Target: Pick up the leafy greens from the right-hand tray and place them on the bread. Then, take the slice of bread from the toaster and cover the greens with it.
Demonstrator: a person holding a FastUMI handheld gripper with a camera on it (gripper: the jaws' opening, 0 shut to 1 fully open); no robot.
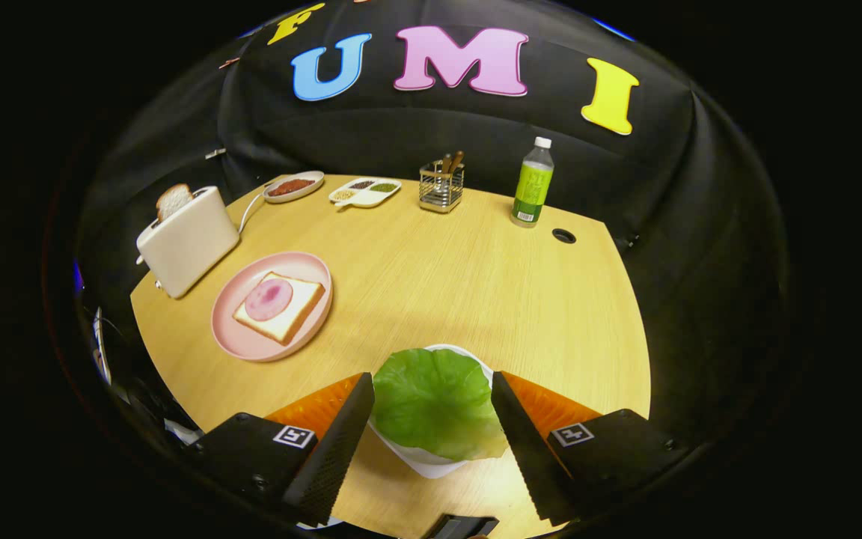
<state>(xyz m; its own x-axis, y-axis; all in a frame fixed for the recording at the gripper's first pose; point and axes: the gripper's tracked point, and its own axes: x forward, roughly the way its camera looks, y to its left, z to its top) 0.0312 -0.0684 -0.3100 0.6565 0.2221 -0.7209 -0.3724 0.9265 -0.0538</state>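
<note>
The gripper (432, 393) hangs with fingers spread wide, the lettuce leaf (435, 403) between them in its white tray (431, 463), whether touched I cannot tell; well ahead to the left sits the pink plate (240, 340) bearing bread with ham (279, 305); beyond it the toaster (188, 241), a bread slice (173, 201) poking out.

Bright, sharp, strong fisheye edge warp

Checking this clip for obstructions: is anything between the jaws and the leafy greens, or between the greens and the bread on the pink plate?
Nothing visible. The gripper is open, its jaws flanking the leafy greens on their white tray. From there to the bread on the pink plate lies bare table; the toaster stands beyond the plate.
</note>
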